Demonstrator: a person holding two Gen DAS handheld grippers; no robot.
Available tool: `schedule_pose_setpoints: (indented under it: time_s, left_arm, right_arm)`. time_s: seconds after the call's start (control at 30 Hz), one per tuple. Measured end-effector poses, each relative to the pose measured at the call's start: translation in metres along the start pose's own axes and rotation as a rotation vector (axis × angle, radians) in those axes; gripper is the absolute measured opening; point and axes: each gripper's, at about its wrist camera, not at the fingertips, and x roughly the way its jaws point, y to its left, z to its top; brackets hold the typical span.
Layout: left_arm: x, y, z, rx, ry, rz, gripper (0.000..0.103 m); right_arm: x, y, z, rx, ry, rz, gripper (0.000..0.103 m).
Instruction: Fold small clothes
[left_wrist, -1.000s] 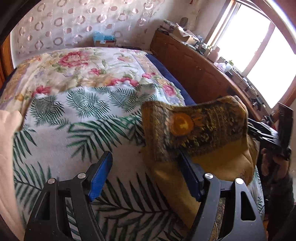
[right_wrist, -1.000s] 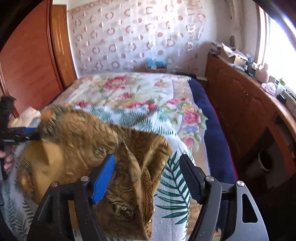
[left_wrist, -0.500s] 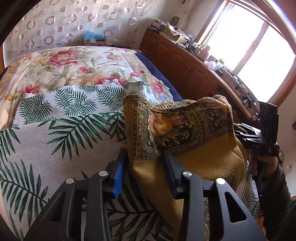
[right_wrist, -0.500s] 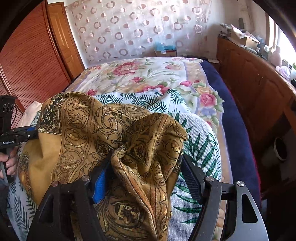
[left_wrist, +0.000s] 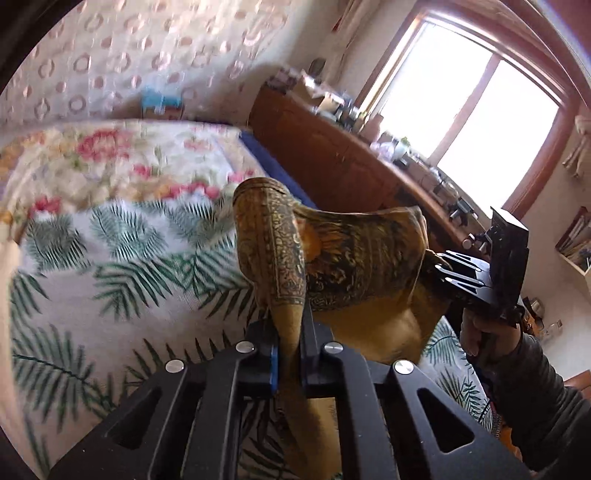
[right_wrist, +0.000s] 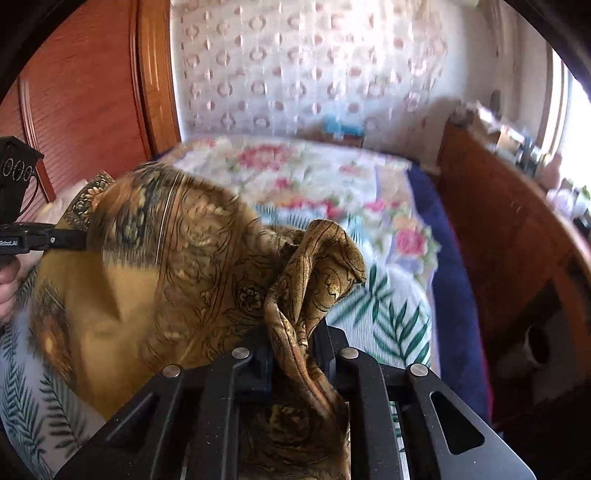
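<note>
A small golden-brown cloth (left_wrist: 354, 258) with a dark ornamental border is held up above the bed (left_wrist: 110, 258), stretched between the two grippers. The left gripper (left_wrist: 289, 332) is closed on one gathered edge of the cloth: its jaws have just been closing, and now the fabric is pinched between the two pads, which stand very near to each other. The right gripper (right_wrist: 295, 339) is closed in the same way on a bunched corner at the other side; its jaws have also just been closing, and a twisted fold of fabric is squeezed between them and rises above the fingertips.

In the left wrist view the right gripper (left_wrist: 443, 269) is seen at the far end of the cloth, with a hand (left_wrist: 484, 336) in a dark sleeve under it. In the right wrist view the left gripper (right_wrist: 79, 238) is seen at the left side, where it bites the border of the cloth.

The middle of the cloth hangs down in a soft curve, and its plain yellow inner side is shown. Whether the lowest part touches the bedcover cannot be told. The bedcover is printed with green palm leaves near the camera and pink flowers further back. A wooden cabinet (left_wrist: 332, 158) stands along the right side of the bed, under a bright window (left_wrist: 461, 103).
</note>
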Motion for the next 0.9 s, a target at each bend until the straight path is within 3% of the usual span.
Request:
schedule_pose_setpoints:
  time_s: [0.2,0.5,0.73,0.9]
  left_arm:
    - [-0.068,-0.006,0.003,0.036,-0.129,0.047,0.008]
    - [-0.156,0.033,-0.01,-0.018,-0.254,0.189,0.008]
    - [-0.216,0.076,-0.045,-0.154,-0.372,0.323,0.008]
    - [-0.228,0.101,-0.094,-0.22,-0.371,0.434,0.008]
  right_arm:
    - [-0.018,0.024,0.02,-0.043,-0.089,0.04,0.014]
    - [-0.007,0.087,0.064,-0.15,-0.184,0.17,0.014]
    - [0.023,0.156,0.128,-0.319,-0.237,0.284,0.014]
    - [0.065,0.212,0.174,-0.425,-0.235,0.353,0.014]
